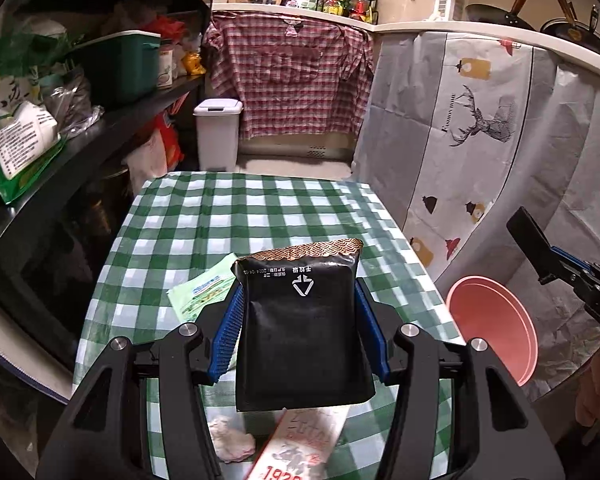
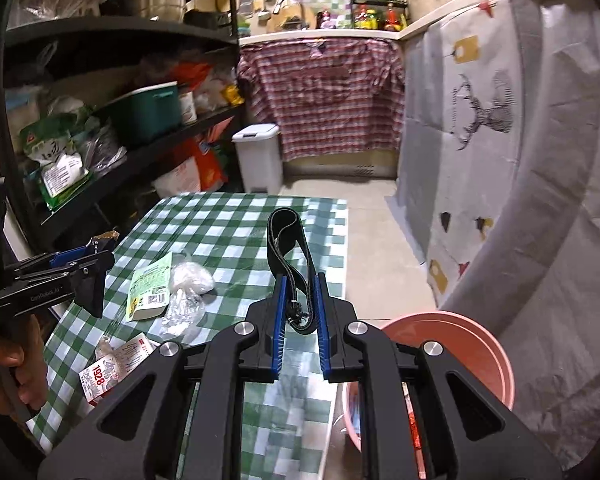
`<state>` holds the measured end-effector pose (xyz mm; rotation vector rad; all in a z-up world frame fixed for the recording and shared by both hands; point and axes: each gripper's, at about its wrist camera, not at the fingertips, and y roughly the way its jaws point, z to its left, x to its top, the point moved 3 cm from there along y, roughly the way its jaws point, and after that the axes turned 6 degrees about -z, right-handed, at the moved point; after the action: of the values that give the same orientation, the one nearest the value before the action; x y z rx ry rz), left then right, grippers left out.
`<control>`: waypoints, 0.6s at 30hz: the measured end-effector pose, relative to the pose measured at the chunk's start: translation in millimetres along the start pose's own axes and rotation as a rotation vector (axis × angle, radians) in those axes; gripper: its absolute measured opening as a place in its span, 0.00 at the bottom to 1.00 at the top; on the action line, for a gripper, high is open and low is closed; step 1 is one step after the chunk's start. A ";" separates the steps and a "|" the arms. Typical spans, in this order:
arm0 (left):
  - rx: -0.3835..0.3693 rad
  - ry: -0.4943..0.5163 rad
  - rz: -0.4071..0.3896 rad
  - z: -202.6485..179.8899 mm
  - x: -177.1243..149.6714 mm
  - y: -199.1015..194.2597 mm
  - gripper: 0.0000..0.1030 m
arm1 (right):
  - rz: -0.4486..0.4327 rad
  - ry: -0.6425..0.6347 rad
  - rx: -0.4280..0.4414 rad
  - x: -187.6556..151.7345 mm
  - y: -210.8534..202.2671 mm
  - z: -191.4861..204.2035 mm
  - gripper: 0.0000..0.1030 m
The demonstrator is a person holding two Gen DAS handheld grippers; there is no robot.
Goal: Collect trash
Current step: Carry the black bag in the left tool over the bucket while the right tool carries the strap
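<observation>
Glossy black foil packet point(image 1: 304, 332), matt ribbed blue pads point(image 1: 230, 336), smooth pink plastic bucket point(image 2: 460, 344), shiny checked tablecloth point(image 1: 228, 216).

On the table point(image 2: 236, 224): carton point(image 2: 112, 368) nearest, packet point(image 2: 150, 292) and crumpled plastic wrap point(image 2: 188, 292) beyond. Basin point(image 2: 460, 344) right of table. Lidded bin point(image 2: 258, 156) behind, shelving point(image 2: 100, 80) left.

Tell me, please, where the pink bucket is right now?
The pink bucket stands on the floor off the right edge of the checked table, low in the right wrist view, just right of the right gripper.
</observation>
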<state>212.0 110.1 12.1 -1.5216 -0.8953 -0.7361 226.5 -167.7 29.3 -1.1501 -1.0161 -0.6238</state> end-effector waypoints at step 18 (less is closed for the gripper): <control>-0.068 0.051 -0.009 -56.0 4.2 9.9 0.51 | -0.001 0.033 -0.054 -6.7 -11.0 -32.0 0.14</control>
<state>224.4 54.8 18.4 -1.5526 -0.8475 -0.8158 224.9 -202.1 26.0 -1.1831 -0.9767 -0.6727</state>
